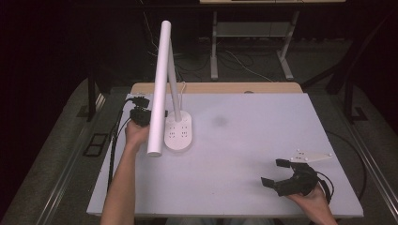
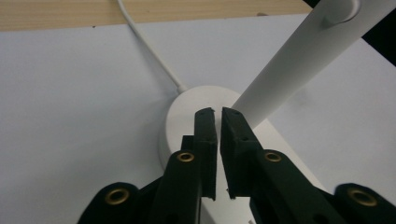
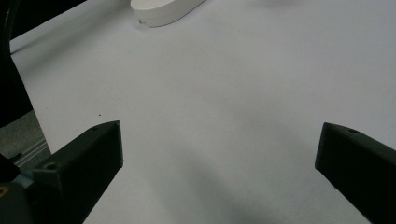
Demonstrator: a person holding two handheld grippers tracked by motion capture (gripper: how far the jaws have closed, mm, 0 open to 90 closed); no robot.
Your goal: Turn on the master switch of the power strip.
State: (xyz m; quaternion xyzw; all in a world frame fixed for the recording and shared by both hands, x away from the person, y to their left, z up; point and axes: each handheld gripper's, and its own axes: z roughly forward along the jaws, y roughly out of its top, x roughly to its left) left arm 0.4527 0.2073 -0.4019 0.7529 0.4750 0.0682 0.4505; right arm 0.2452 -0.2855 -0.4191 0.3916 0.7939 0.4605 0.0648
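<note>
Lab or test-room setup — a plain white-topped bench with a pale wood back edge (image 1: 291, 108) stands on grey carpet floor (image 1: 61, 154) against dark black curtains (image 1: 56, 42). Loose black cables (image 1: 244, 63) trail on the floor round the metal legs of another grey frame table (image 1: 248, 33) behind — nothing homely, just a white stick-arm desk lamp with an oval base (image 1: 178, 133).

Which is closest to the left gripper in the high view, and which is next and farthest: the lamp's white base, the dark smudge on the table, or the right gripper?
Measured from the left gripper:
1. Lamp base: just beside it, at the table's left.
2. Dark smudge: mid-table, farther right.
3. Right gripper: farthest, at the near right corner.
</note>
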